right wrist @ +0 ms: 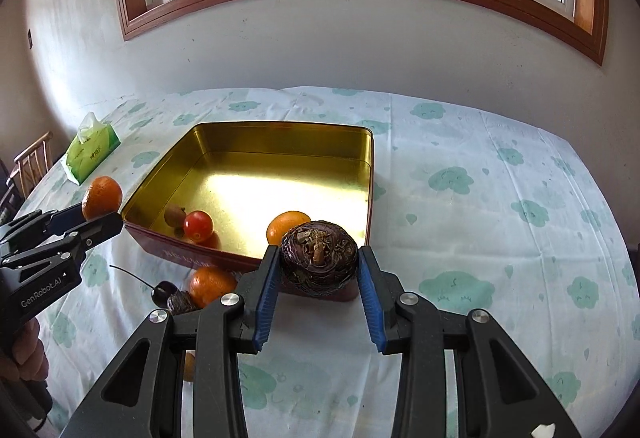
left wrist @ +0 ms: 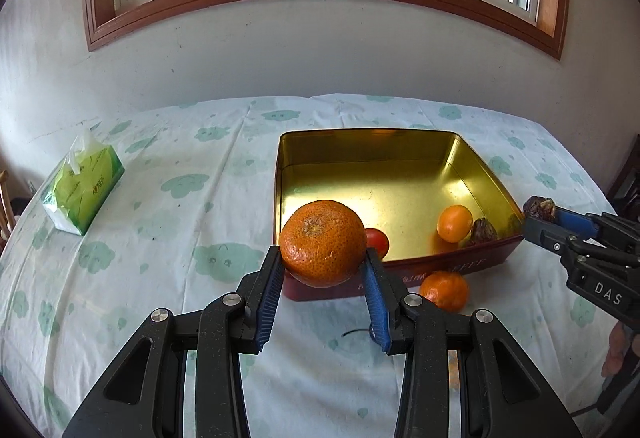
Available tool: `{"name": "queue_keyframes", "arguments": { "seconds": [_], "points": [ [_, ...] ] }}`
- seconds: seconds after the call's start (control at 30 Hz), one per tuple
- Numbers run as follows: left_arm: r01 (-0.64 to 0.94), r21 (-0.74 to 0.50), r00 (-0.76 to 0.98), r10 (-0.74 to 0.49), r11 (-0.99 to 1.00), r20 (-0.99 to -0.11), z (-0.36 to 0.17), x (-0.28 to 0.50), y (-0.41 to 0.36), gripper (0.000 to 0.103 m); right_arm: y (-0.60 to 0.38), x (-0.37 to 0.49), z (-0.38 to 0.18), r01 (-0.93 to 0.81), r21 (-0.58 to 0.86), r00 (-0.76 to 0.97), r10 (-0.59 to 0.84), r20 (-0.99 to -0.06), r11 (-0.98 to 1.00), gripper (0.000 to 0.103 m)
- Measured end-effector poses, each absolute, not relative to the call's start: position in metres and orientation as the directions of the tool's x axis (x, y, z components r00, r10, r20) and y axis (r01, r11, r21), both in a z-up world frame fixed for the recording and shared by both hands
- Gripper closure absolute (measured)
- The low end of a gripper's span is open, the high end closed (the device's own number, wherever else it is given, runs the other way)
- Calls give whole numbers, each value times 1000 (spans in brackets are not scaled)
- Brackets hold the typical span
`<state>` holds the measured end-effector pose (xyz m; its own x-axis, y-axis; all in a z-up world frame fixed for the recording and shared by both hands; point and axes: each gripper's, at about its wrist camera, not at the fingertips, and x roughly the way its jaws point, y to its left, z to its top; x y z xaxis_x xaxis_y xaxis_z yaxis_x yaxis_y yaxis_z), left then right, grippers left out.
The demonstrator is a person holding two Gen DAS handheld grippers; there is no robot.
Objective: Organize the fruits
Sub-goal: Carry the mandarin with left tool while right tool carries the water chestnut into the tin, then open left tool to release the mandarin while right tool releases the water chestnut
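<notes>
The left gripper (left wrist: pixel 323 270) is gripping a large orange (left wrist: pixel 323 241) between its blue ribbed pads (left wrist: pixel 269 296). The fingers are standing rather wide, because the fruit is big, and both pads are pressing its sides. The orange is round, with rough pitted skin and a pale stem scar on top. It is hanging above the near left corner of the tin (left wrist: pixel 404 268), at 12 o'clock from the gripper.

The right gripper (right wrist: pixel 318 270) is clamping a dark purple fruit (right wrist: pixel 319 261), round, wrinkled, with a dry brown stem. Its pads (right wrist: pixel 267 298) are touching both sides. This fruit is hovering over the near right corner of the tin (right wrist: pixel 256 126), at 12 o'clock in the right wrist view.

The tin is square with rounded corners, shiny gold metal inside and red outside with pale letters. Inside it are lying a small orange (left wrist: pixel 455 223), a smooth red tomato (left wrist: pixel 378 241) and a brown wrinkled fruit (left wrist: pixel 483 231); in the right wrist view one more brownish fruit (right wrist: pixel 175 216) is showing beside the tomato.

On the cloth (left wrist: pixel 160 258), just beside the tin's near wall, another small orange (left wrist: pixel 445 290) is resting. Near it, in the right wrist view, are a dark cherry (right wrist: pixel 163 291) with a thin stem and a small wrinkled dark fruit (right wrist: pixel 181 303). The cloth is white with green cloud prints. A green tissue pack (left wrist: pixel 82 190) is lying at 10 o'clock.
</notes>
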<state>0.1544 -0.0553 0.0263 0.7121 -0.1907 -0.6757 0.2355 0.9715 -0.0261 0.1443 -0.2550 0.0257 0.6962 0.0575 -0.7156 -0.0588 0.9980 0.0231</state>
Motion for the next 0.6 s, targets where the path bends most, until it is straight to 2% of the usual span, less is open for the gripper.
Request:
{"name": "queue_keyframes", "arguments": {
  "seconds": [0.6],
  "points": [
    [272,-4,646,-186,962,-740,-1,215,-85,63,-245,208,-4,-94,16,637,73,-768,995,68]
  ]
}}
